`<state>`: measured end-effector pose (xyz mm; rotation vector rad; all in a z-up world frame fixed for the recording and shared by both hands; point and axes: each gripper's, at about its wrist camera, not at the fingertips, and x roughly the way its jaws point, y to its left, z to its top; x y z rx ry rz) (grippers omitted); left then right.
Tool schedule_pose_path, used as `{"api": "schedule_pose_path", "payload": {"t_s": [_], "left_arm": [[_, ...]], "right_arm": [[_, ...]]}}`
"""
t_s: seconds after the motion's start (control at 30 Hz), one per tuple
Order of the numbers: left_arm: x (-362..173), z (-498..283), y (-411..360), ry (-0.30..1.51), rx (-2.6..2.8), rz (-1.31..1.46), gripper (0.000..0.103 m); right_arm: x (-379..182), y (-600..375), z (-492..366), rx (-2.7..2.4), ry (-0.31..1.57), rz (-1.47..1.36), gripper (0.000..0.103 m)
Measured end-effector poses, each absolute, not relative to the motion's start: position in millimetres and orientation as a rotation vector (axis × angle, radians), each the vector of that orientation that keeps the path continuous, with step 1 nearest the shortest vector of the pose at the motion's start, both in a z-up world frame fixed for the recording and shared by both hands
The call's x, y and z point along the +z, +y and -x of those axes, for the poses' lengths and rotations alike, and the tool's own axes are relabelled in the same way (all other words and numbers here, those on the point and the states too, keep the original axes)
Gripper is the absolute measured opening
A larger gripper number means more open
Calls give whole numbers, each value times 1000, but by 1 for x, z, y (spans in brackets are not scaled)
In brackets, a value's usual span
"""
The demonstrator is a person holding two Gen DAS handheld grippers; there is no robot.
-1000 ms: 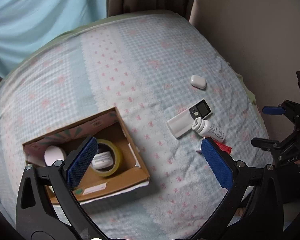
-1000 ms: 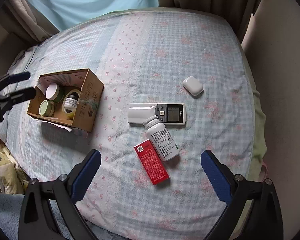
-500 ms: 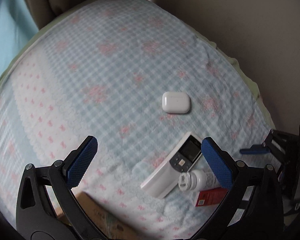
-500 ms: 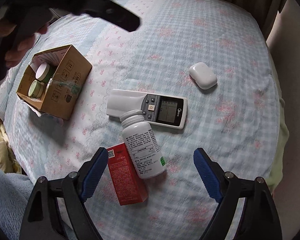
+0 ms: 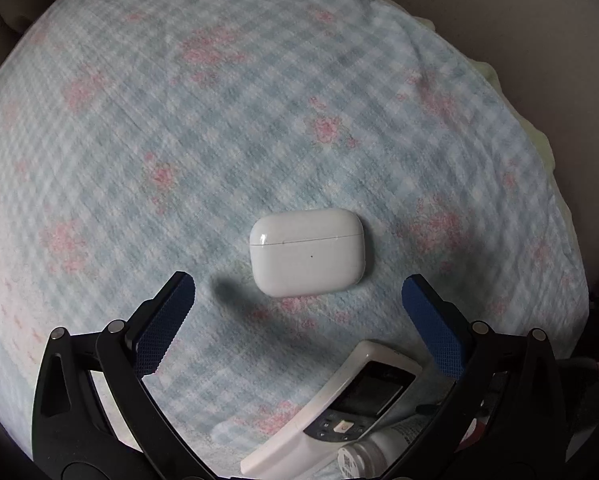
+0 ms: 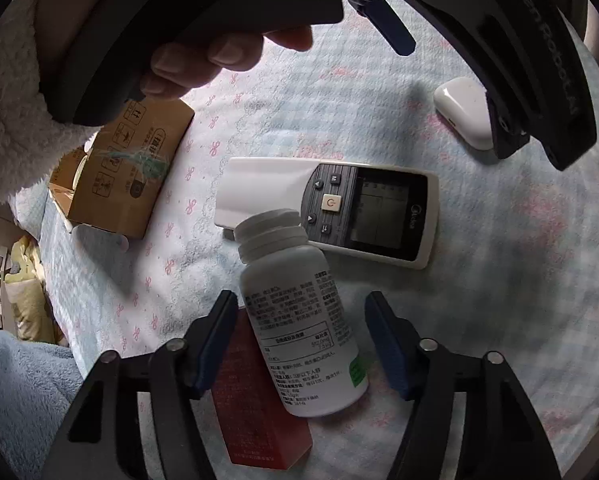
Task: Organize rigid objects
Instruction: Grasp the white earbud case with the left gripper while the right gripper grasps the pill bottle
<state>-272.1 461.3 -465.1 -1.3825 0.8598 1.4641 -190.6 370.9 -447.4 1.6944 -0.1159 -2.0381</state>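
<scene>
A white earbud case (image 5: 307, 251) lies on the checked bedcover, just ahead of my open left gripper (image 5: 297, 292); it also shows in the right wrist view (image 6: 461, 114), partly behind the left gripper's frame. My right gripper (image 6: 299, 320) is open and straddles a white pill bottle (image 6: 303, 328) lying on its side, fingers apart from it. A red box (image 6: 255, 396) lies beside the bottle. A white remote (image 6: 331, 208) lies beyond the bottle's cap and also shows in the left wrist view (image 5: 339, 412).
A cardboard box (image 6: 127, 168) stands at the left on the bedcover (image 5: 259, 100), partly hidden by the hand and left gripper handle (image 6: 179, 16). The bed's edge and a wall run along the right.
My left gripper has swung from over the cardboard box to just short of the earbud case. My right gripper has come down and narrowed around the pill bottle.
</scene>
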Motion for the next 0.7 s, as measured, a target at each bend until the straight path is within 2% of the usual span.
{"api": "schedule_pose_path", "payload": {"t_s": [0.17, 0.33, 0.47, 0.53, 0.6, 0.7], "left_arm": [[-477, 274, 465, 844, 1488, 1392, 103], [-483, 264, 470, 913, 1512, 1325, 96], [-481, 258, 471, 938, 1514, 1271, 85], [-478, 256, 470, 935, 1506, 1254, 75], [-475, 254, 470, 937, 1490, 1238, 61], [-473, 250, 469, 952, 1479, 1222, 59]], "right_arm": [[-457, 372, 191, -2026, -184, -1670, 56], [-463, 375, 194, -2011, -252, -1658, 56], [-465, 374, 197, -2000, -247, -1659, 56], [-463, 371, 198, -2008, -208, -1646, 55], [-460, 368, 196, -2020, -180, -1641, 55], [-457, 371, 194, -2049, -186, -1643, 54]]}}
